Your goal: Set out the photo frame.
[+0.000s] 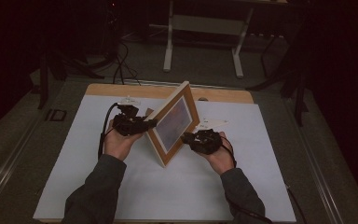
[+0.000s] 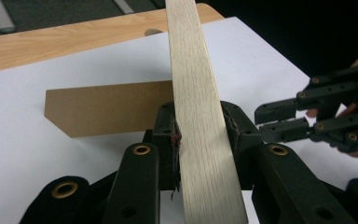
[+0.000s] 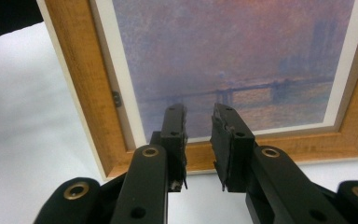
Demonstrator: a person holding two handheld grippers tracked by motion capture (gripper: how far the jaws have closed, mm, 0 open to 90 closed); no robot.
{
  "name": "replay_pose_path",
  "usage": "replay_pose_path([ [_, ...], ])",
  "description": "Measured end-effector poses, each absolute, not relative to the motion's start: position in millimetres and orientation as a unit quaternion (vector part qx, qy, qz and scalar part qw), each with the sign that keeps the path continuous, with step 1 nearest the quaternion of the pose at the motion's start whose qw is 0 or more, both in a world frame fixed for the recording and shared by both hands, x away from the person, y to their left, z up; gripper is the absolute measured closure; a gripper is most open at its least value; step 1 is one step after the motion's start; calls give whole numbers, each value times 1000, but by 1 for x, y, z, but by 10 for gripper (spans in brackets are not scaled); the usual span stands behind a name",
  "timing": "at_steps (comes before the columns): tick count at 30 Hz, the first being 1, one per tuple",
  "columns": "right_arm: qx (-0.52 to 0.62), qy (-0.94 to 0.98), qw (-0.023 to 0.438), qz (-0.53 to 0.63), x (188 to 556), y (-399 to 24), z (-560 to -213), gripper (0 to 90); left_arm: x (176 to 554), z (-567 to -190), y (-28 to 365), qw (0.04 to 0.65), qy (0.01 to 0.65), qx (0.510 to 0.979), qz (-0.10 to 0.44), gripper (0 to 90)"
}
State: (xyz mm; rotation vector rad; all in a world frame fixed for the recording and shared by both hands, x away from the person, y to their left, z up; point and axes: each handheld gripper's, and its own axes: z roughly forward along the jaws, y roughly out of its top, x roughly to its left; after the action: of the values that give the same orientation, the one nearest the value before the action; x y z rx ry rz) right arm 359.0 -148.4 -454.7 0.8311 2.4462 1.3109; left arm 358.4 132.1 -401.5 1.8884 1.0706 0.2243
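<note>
The picture frame [image 1: 173,122] stands tilted on one corner at the middle of the white sheet [image 1: 74,158], its painted face turned toward five o'clock in the high view, and I judge the job to be getting it propped upright: it is already raised off the sheet, but it rests on my grip rather than on any stand, so setting it steady is what remains. My left gripper [image 2: 200,140] is clamped on the frame's pale wooden edge at nine o'clock of the frame, both pads pressed against the wood, jaws partly closed to the width of that edge. My right gripper [image 3: 199,140] sits at four o'clock of the frame, facing the sunset print; its jaws stand parted with a narrow gap and nothing between them, tips near the lower rail, though I cannot tell whether they touch it. Behind the frame, toward ten o'clock in the left gripper view, a brown backing board [image 2: 107,107] lies flat on the sheet. Beyond it runs the wooden table edge [image 1: 121,89].
</note>
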Motion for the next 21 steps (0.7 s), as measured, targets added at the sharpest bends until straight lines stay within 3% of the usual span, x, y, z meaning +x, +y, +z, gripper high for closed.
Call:
replay_pose_path([
  [21,287,835,129,452,359,-152,-452,745,368,-403,147,476,382,791,36,717],
])
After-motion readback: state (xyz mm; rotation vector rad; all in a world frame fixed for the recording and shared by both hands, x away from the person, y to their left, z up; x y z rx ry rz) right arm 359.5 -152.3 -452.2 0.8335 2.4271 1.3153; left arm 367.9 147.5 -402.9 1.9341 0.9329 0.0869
